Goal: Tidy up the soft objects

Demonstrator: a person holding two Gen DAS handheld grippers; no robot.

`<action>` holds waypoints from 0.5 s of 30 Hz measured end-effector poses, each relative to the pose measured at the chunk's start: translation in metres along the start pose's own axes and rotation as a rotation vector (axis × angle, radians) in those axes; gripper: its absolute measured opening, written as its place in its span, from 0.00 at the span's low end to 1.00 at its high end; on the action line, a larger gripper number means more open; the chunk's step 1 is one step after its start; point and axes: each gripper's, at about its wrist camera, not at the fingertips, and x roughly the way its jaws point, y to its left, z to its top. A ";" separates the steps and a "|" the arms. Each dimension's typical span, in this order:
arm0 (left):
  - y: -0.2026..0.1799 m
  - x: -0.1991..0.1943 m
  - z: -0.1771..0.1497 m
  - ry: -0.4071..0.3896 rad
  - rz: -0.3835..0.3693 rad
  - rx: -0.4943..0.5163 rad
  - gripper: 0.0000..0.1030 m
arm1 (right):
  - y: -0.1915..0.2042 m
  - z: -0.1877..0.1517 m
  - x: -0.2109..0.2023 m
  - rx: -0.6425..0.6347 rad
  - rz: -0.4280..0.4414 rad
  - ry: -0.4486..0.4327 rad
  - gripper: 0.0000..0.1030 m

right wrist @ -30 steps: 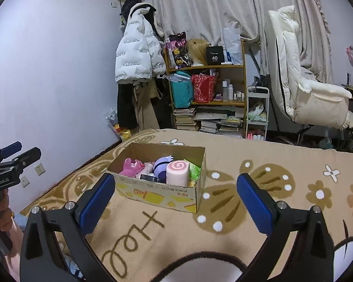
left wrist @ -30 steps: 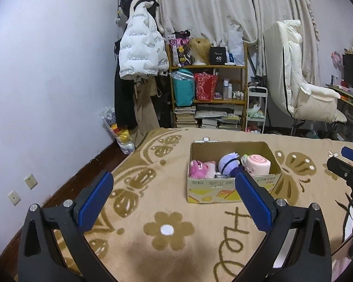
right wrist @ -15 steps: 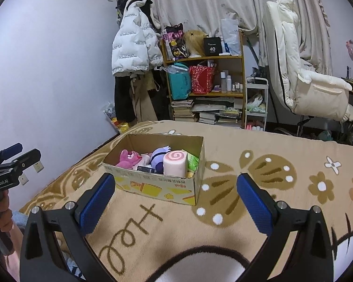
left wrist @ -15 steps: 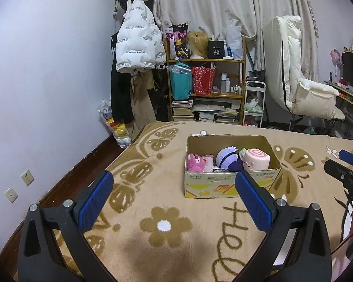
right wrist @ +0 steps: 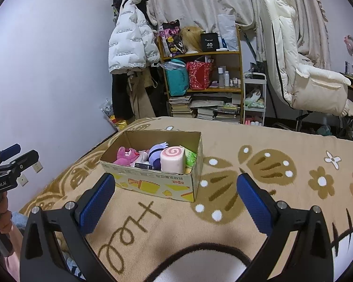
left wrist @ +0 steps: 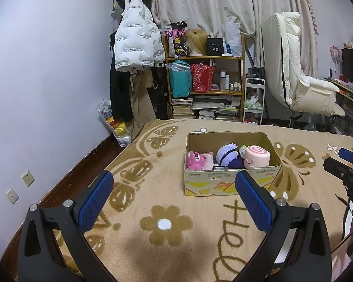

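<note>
While both tongs, left gripper [left wrist: 174,196] and right gripper [right wrist: 175,197], hover spread apart and empty, soft toys fill the brown cardboard box [left wrist: 226,184] on the beige patterned blanket [left wrist: 167,223].

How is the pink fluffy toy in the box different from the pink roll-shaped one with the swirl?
The pink plush toy is bright magenta, shaggy and slumped at the box's left end; the swirl roll toy is pale pink, smooth and cylindrical, standing taller toward the right. Both sit inside the cardboard box.
</note>
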 end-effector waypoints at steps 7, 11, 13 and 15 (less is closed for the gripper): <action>0.000 0.001 -0.003 -0.002 -0.004 0.002 0.99 | 0.001 -0.001 0.000 -0.005 0.000 0.003 1.00; 0.000 0.000 -0.004 -0.008 0.001 0.008 0.99 | 0.001 -0.001 0.000 -0.004 -0.001 0.006 1.00; 0.000 -0.001 -0.004 -0.006 0.001 0.007 0.99 | 0.001 -0.001 0.001 -0.006 0.000 0.011 1.00; 0.000 -0.001 -0.003 -0.009 0.000 0.009 0.99 | 0.000 -0.001 0.000 -0.007 0.001 0.009 1.00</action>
